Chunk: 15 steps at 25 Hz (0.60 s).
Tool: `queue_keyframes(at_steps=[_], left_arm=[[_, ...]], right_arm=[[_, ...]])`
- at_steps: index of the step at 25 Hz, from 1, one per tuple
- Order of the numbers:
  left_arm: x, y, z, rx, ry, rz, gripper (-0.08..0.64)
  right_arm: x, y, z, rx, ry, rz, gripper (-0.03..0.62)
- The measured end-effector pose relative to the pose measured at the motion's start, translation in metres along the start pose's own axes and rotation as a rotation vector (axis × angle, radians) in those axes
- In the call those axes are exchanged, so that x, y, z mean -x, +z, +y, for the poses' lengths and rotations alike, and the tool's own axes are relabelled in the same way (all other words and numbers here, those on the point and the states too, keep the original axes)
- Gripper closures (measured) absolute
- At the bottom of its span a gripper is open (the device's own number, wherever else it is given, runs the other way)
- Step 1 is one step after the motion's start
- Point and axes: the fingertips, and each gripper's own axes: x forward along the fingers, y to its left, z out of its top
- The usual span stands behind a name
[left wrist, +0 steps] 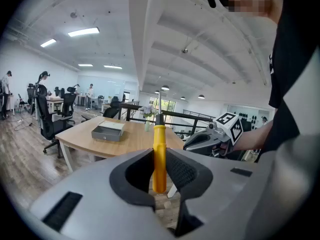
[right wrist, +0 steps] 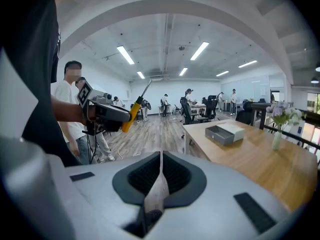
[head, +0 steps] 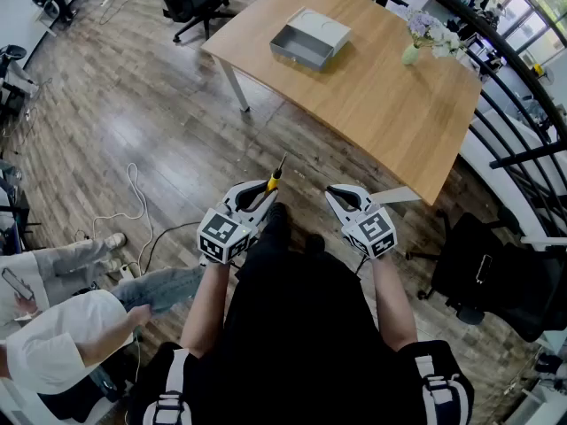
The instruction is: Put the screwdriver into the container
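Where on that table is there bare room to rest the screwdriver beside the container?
Most of the table is bare: the wide stretch from the container toward the near right corner, and the strip between the container and the flower vase. Only the far side is taken, by those two things.

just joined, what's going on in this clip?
A person stands back from the table with a gripper in each hand. The left gripper is clamped on a yellow screwdriver. The right gripper is shut and empty. The grey container sits open on the table ahead; the screwdriver is not in it yet.
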Motion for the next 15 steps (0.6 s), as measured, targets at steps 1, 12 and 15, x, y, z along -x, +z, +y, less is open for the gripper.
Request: queue_keyframes(at_steps=[1, 12, 15], left_arm=[[-0.002, -0.004, -0.011, 0.003, 0.004, 0.001, 0.476], [-0.017, -0.029, -0.084, 0.029, 0.004, 0.003, 0.476], [-0.026, -0.021, -0.090, 0.014, -0.006, -0.008, 0.476]], right_arm=[[0.009, -0.010, 0.001, -0.009, 0.004, 0.008, 0.560], [0.070, -0.052, 0.010, 0.029, 0.024, 0.041, 0.560], [0.079, -0.058, 0.005, 0.028, 0.020, 0.056, 0.560]])
